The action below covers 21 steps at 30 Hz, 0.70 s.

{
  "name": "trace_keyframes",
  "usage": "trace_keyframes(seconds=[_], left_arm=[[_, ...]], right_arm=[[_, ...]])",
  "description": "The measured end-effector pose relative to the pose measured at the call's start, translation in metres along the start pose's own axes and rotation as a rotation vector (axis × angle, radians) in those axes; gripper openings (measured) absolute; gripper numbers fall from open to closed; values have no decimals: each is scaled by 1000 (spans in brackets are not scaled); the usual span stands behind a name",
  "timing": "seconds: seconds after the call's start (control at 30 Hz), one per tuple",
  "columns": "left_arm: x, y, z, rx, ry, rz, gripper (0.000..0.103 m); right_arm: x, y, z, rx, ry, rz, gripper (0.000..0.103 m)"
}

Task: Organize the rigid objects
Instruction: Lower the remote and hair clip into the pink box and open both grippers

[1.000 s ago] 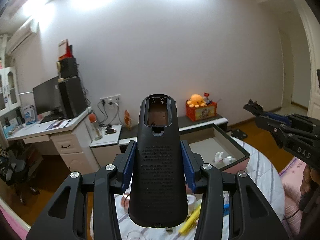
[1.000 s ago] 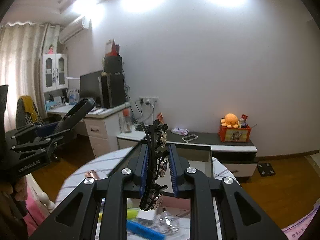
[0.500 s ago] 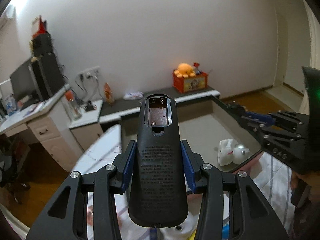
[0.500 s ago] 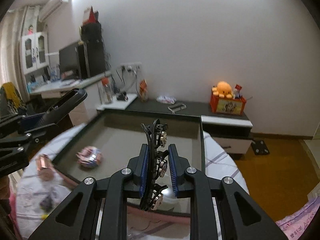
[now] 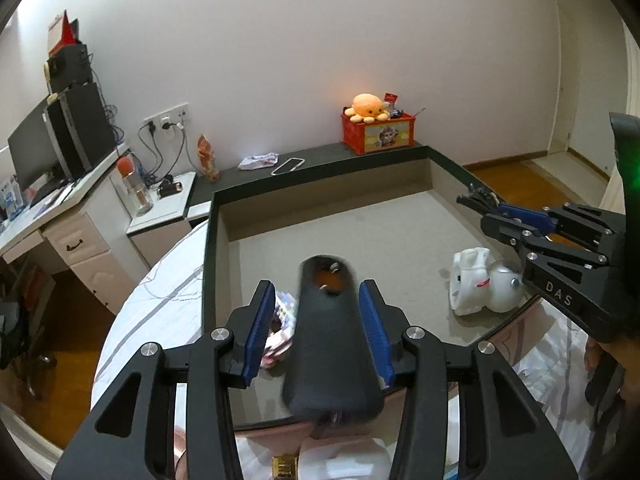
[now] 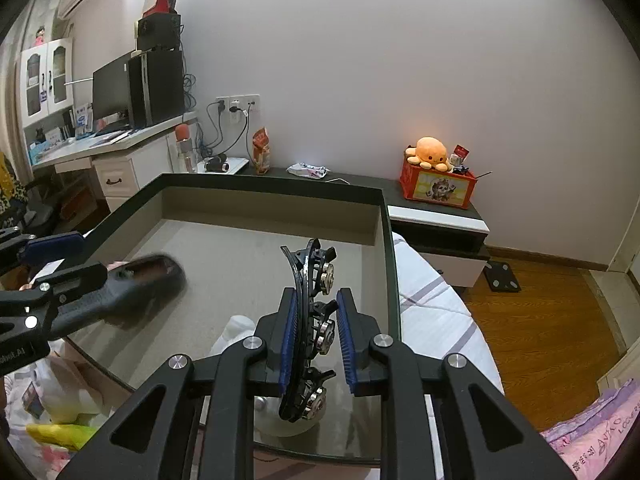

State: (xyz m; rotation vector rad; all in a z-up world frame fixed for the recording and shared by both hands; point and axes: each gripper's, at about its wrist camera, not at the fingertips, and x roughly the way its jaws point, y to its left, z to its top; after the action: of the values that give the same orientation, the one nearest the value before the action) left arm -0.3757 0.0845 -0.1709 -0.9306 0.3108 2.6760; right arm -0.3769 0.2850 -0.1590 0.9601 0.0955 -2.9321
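My left gripper (image 5: 316,292) hangs over the near edge of a dark-rimmed grey tray (image 5: 208,260). Between its blue pads the black remote (image 5: 332,344) is blurred and tipped forward, with a clear gap at the left pad, so the pads do not press it. From the right wrist the remote (image 6: 148,280) juts out of the left gripper (image 6: 80,260) over the tray floor. My right gripper (image 6: 316,300) still clamps a black hair clip (image 6: 308,320) with metal flowers, though its jaws are opening. In the left wrist view the right gripper (image 5: 468,200) hovers above the tray's right rim.
In the tray lie a white plush toy (image 5: 472,284) with a white ball (image 5: 506,292) and a colourful wrapped item (image 5: 280,320). The tray sits on a round table with a striped cloth (image 5: 160,292). A low cabinet with an orange box (image 6: 438,188) stands behind.
Both grippers have come down and tipped from facing the wall to looking over the tray. The remote, upright in the left jaws before, has dropped forward and is blurred.
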Motion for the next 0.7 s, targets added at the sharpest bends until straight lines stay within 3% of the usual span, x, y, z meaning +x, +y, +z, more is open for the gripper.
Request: trace_keyframes(seconds=[0.03, 0.13, 0.17, 0.3, 0.4, 0.6, 0.7], left_arm=[[-2, 1, -1, 1, -3, -3, 47], [-18, 5, -5, -2, -20, 8, 64], [-24, 8, -6, -8, -30, 10, 71], [-62, 19, -11, -46, -87, 23, 92], [-98, 30, -19, -85, -153, 45, 100], [-167, 49, -43, -174, -268, 87, 103], [-197, 56, -58, -211, -304, 159, 103]], right_arm=[[-1, 1, 0, 1, 0, 0, 26], [-7, 2, 3, 7, -30, -1, 62], [-15, 3, 3, 6, -52, -11, 66], [-39, 10, 6, 20, -89, -12, 77], [-69, 20, 7, 17, -145, -7, 79], [-132, 44, 2, 17, -258, 40, 85], [-159, 57, -2, 16, -302, 67, 94]])
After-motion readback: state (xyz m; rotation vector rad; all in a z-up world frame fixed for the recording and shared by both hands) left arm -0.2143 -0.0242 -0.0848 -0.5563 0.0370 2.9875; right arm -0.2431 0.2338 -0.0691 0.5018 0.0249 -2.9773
